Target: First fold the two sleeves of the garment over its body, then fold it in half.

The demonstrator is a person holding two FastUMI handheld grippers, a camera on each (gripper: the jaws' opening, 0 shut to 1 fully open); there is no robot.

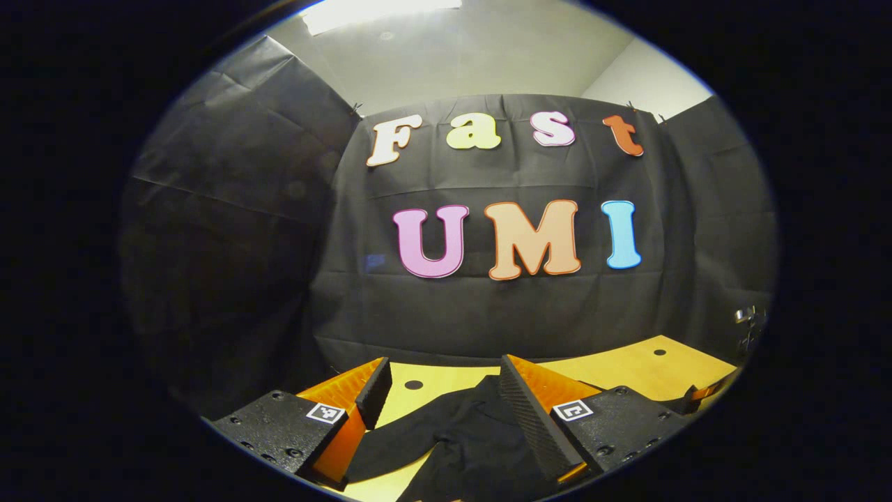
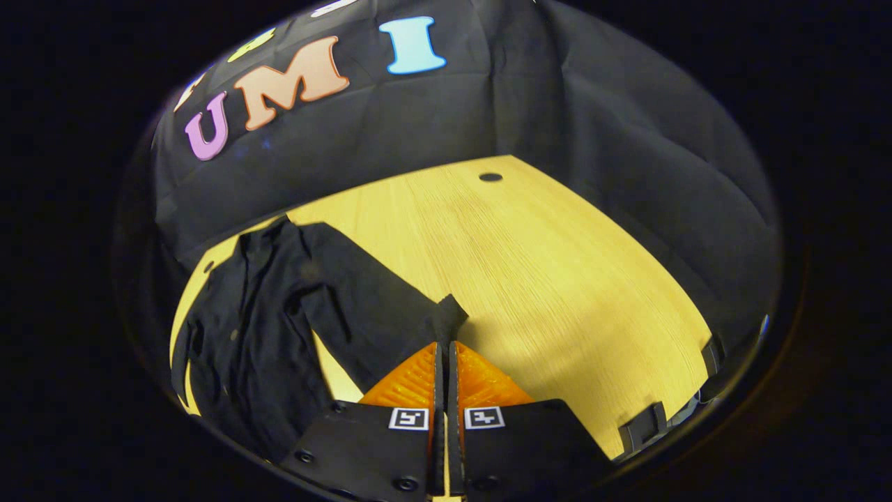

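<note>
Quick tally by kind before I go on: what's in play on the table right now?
Garments: 1, the black garment spread on the table
Sleeves still unfolded: 1 visible, the sleeve
Grippers: 2, left gripper open, right gripper shut on the sleeve cuff
Total: 4

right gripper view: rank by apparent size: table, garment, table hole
1. table, widest area in the right gripper view
2. garment, covers the table's left part
3. table hole, a small dot, though far from the camera, so it looks smaller
</note>
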